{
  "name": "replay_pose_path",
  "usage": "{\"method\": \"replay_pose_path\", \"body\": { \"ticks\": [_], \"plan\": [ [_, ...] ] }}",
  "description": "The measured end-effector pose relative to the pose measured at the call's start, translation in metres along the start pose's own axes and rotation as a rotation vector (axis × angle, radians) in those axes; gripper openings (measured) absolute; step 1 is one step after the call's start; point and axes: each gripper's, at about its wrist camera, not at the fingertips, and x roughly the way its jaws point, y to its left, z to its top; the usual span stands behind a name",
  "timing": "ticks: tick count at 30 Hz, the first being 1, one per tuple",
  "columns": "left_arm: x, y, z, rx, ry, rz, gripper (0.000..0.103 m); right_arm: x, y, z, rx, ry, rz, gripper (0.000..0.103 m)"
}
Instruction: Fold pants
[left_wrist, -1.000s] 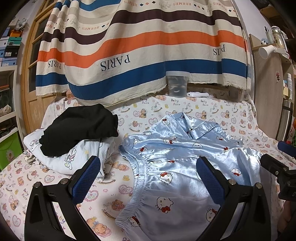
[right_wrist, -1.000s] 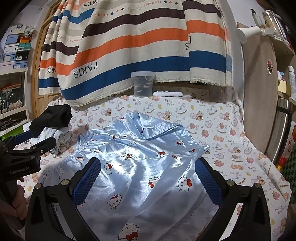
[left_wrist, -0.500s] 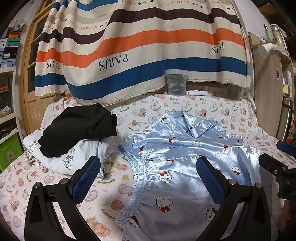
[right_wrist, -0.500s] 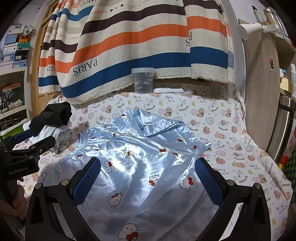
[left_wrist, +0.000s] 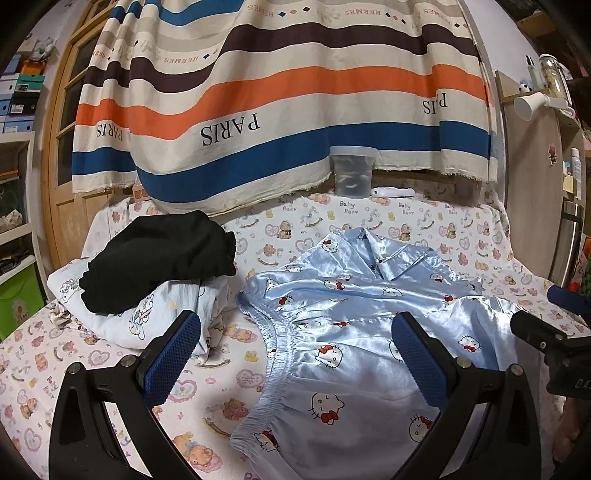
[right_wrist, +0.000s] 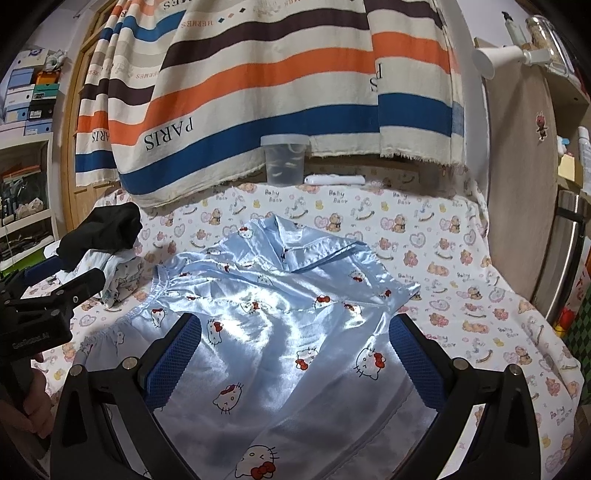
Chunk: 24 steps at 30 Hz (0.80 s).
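Light blue satin pants (left_wrist: 351, 354) with a cat print lie spread on the bear-print sheet, elastic waistband (left_wrist: 275, 339) toward the left; they also show in the right wrist view (right_wrist: 280, 339). A matching blue satin shirt (left_wrist: 373, 258) lies under their far end. My left gripper (left_wrist: 295, 354) is open and empty, hovering above the waistband. My right gripper (right_wrist: 295, 354) is open and empty above the middle of the pants. Each gripper shows at the edge of the other's view.
A black garment (left_wrist: 159, 258) sits on a white printed bundle (left_wrist: 147, 314) at the left. A lidded plastic tub (left_wrist: 351, 173) and a white remote (left_wrist: 393, 192) stand at the back under a striped hanging cloth (left_wrist: 280, 92). Shelves flank both sides.
Both grippers have pulled back and tilted slightly, so the scene sits a little lower in view. The pants have not moved.
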Motion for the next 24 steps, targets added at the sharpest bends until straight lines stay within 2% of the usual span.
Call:
{"method": "replay_pose_path", "body": {
  "ticks": [4, 9, 12, 15, 17, 19, 21, 23, 24],
  "plan": [
    [0.0, 0.0, 0.0, -0.001, 0.0, 0.0, 0.103, -0.001, 0.001, -0.001, -0.002, -0.013, -0.014, 0.102],
    [-0.002, 0.007, 0.0, -0.032, 0.006, -0.01, 0.103, -0.013, 0.0, -0.002, 0.007, -0.074, -0.056, 0.102],
    [-0.005, 0.021, -0.001, -0.016, 0.06, -0.025, 0.103, -0.025, -0.01, -0.005, 0.023, -0.091, -0.096, 0.102],
    [-0.01, 0.037, -0.001, 0.021, 0.116, 0.032, 0.103, -0.041, -0.015, -0.009, -0.05, -0.084, -0.183, 0.102],
    [-0.012, 0.05, -0.002, 0.002, 0.153, 0.032, 0.103, -0.05, -0.019, -0.011, -0.052, -0.056, -0.238, 0.102],
    [-0.013, 0.063, -0.006, -0.034, 0.192, 0.03, 0.103, -0.061, -0.028, -0.016, 0.018, -0.02, -0.225, 0.102],
    [-0.014, 0.072, -0.011, -0.075, 0.221, 0.035, 0.103, -0.066, -0.033, -0.025, 0.075, 0.02, -0.168, 0.102],
    [-0.017, 0.078, -0.018, -0.114, 0.237, 0.002, 0.1, -0.068, -0.032, -0.038, 0.093, 0.075, -0.114, 0.102],
    [-0.017, 0.079, -0.021, -0.128, 0.249, -0.007, 0.098, -0.068, -0.03, -0.043, 0.087, 0.09, -0.108, 0.095]
  ]
}}
